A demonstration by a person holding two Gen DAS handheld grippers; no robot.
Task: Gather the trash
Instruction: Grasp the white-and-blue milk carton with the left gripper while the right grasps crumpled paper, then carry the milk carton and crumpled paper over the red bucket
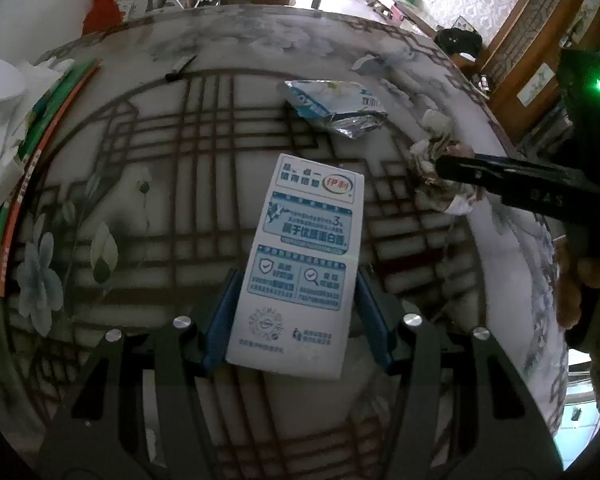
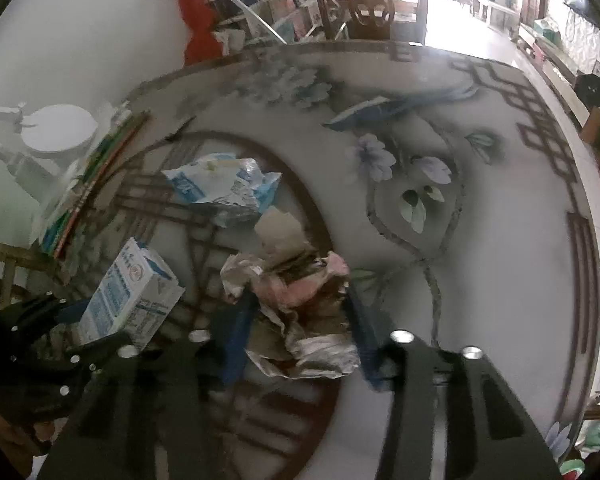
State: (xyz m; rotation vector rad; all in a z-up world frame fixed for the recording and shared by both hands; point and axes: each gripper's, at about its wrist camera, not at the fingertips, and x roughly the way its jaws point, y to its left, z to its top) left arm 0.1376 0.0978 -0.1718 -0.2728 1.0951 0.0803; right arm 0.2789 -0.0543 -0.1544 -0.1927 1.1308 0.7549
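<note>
A: On our left side, the left gripper point(image 1: 296, 312) has its blue fingers point(image 1: 224, 312) pressed against both flanks of the milk carton point(image 1: 304, 264), so we read that as a firm hold. The carton stands between the pads with its printed face toward the camera.

B: And from the right wrist view we see that same milk carton point(image 2: 130, 292) at the left, clamped by the left gripper point(image 2: 60, 320), over the patterned glass table point(image 2: 500, 240).

A: Our right gripper point(image 2: 296, 320) has a crumpled paper wad point(image 2: 296, 308) sitting between its blue fingers point(image 2: 236, 332). They look closed in on the wad from both sides, though the picture is blurred there.

B: From the left wrist view, the right gripper point(image 1: 440, 168) reaches in from the right with the crumpled paper wad point(image 1: 436, 160) at its tip, near the table's right edge.

A: Farther back on the table we have a torn blue-and-white wrapper point(image 1: 332, 102) with a silver lining, lying loose, apart from both grippers.

B: Same torn blue-and-white wrapper point(image 2: 224, 186) here, just beyond the wad. A stack of books point(image 1: 32, 152) lies at the table's left edge, with a dark pen point(image 1: 182, 69) behind.
</note>
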